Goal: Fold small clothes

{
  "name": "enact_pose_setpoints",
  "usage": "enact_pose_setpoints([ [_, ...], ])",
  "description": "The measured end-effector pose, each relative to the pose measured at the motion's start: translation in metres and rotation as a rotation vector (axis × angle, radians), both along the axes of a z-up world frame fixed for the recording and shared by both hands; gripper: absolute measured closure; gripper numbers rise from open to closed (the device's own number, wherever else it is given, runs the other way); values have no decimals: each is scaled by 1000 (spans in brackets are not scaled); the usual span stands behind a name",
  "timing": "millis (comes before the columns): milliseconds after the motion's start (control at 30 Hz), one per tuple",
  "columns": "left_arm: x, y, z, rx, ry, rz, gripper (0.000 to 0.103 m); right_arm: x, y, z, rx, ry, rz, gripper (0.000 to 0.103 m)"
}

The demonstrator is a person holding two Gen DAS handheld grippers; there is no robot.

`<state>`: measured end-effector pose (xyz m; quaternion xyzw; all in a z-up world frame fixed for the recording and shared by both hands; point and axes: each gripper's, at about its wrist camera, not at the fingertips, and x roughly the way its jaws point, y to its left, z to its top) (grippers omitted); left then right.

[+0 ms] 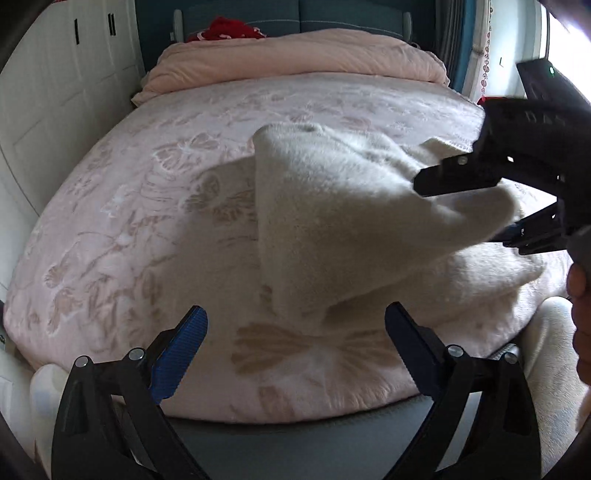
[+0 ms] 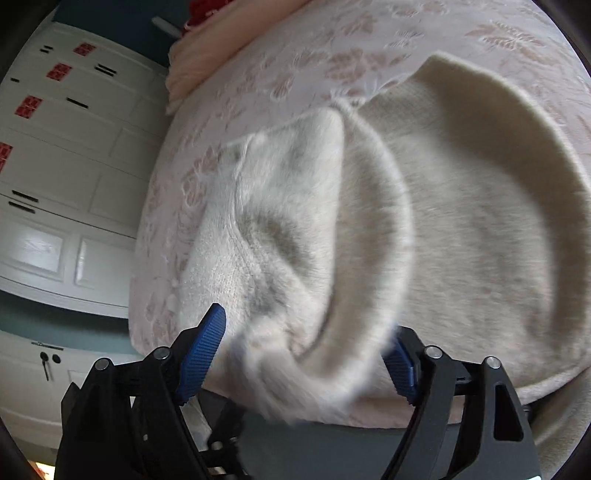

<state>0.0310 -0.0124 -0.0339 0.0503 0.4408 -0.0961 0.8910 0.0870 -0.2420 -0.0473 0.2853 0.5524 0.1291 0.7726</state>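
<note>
One cream fuzzy garment (image 1: 332, 221) lies on the bed (image 1: 147, 184), over the right half of its pink flower-patterned cover, and part of it is lifted off the surface in a peaked fold. Two grippers are in view. The left gripper (image 1: 295, 343) hangs above the near edge of the bed with its jaws spread wide and nothing between them; the garment's lowest hanging point sits just beyond its two blue pads (image 1: 181, 354). The right gripper (image 1: 465, 210) enters from the right, a bunch of the garment lying between its two fingers. In the right wrist view the right gripper (image 2: 306, 354) has its jaws set well apart around that bunched cloth, which is blurred, so whether they pinch it I cannot tell. At the far end lie one folded pink quilt (image 1: 295, 55) and one red item (image 1: 229, 29). White cabinets (image 1: 55, 92) stand on the left.
</note>
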Motion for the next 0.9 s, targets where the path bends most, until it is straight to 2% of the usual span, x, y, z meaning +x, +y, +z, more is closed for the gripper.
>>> enact_pose_setpoints([
  [33, 6, 1, -5, -9, 18, 0, 23, 5, 7, 3, -22, -11, 9, 73],
  [67, 11, 0, -9, -17, 44, -5, 33, 7, 10, 10, -40, -32, 13, 78],
  [133, 22, 1, -13, -46, 102, -1, 74, 4, 9, 46, -34, -167, 4, 82],
  [200, 26, 5, -9, -114, 131, 5, 86, -6, 1, 87, -38, -308, -4, 83],
  [233, 26, 5, -2, -160, 125, -1, 86, -9, -5, 101, -47, -358, -6, 83],
  [267, 25, 3, 2, -175, 115, -13, 87, -19, -17, 117, -85, -419, -11, 83],
  [333, 22, -13, 9, -164, 97, -65, 90, -35, -37, 120, -165, -450, -34, 83],
  [367, 22, -21, 7, -153, 107, -82, 90, -40, -53, 107, -209, -426, -56, 83],
  [400, 23, -27, 1, -139, 124, -89, 91, -42, -72, 79, -258, -358, -93, 83],
  [467, 24, -35, -12, -128, 158, -98, 91, -43, -106, 13, -257, -176, -167, 83],
  [500, 24, -36, -17, -129, 171, -99, 90, -46, -118, -15, -234, -103, -198, 83],
  [533, 22, -39, -20, -129, 180, -102, 90, -52, -127, -35, -165, -86, -226, 83],
  [567, 19, -42, -20, -111, 174, -105, 91, -61, -135, -41, -63, -124, -274, 82],
  [633, 17, -44, -20, -80, 163, -116, 91, -61, -133, -40, -34, -127, -296, 80],
  [733, 20, -39, -20, -106, 180, -94, 90, -47, -122, -28, -93, -134, -249, 72],
  [833, 19, -38, -18, -101, 180, -87, 90, -30, -124, -11, -56, -153, -250, 56],
  [900, 18, -40, -18, -92, 178, -88, 90, -17, -132, -8, -27, -151, -247, 42],
])
